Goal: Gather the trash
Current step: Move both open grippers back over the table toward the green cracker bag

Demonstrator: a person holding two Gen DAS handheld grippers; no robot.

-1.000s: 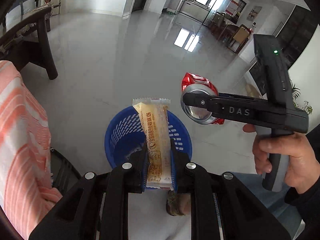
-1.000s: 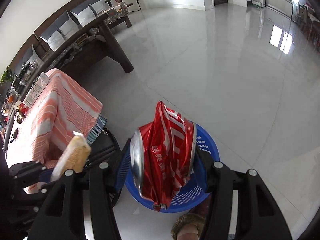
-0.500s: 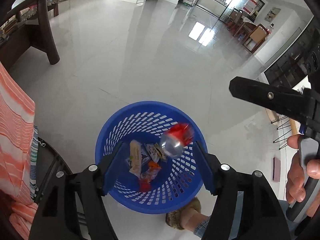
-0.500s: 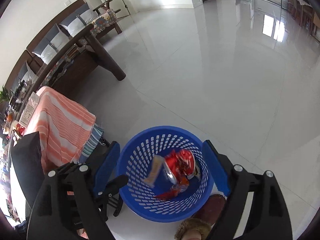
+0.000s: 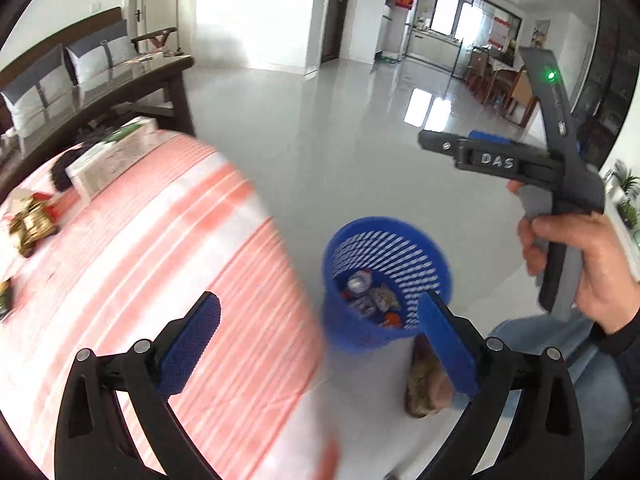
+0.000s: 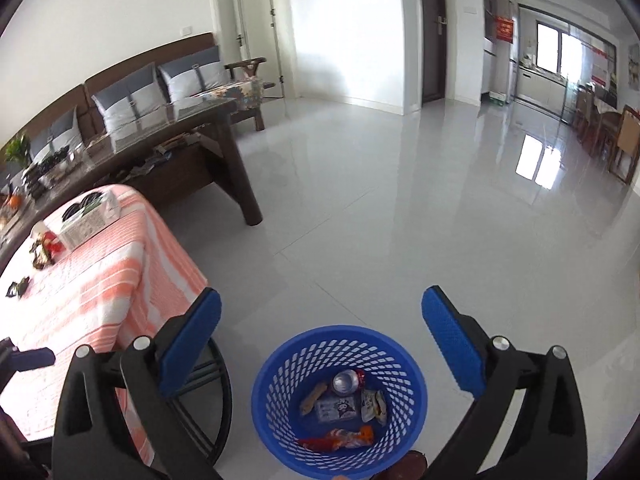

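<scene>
Drop step looks done, next pickup due. Left gripper (image 5: 320, 332) jaws opening, now wide w/ nothing btwn them; right gripper (image 6: 320, 332) same, opening wide, empty, hovering over the blue mesh basket (image 6: 280, 364) on the floor. Inside: crushed red can (image 6: 347, 382), biscuit-type bar (image 6: 314, 398), a few snack wrappers (image 6: 374, 404), orange-red wrapper (image 6: 340, 439). More trash on the striped tablecloth (image 6: 112, 280): gold-red wrappers (image 6: 42, 250), dark scrap (image 6: 18, 286), near a tissue box (image 6: 90, 222). Next, prob. swing both to the table, line pads on a wrapper, close.
</scene>
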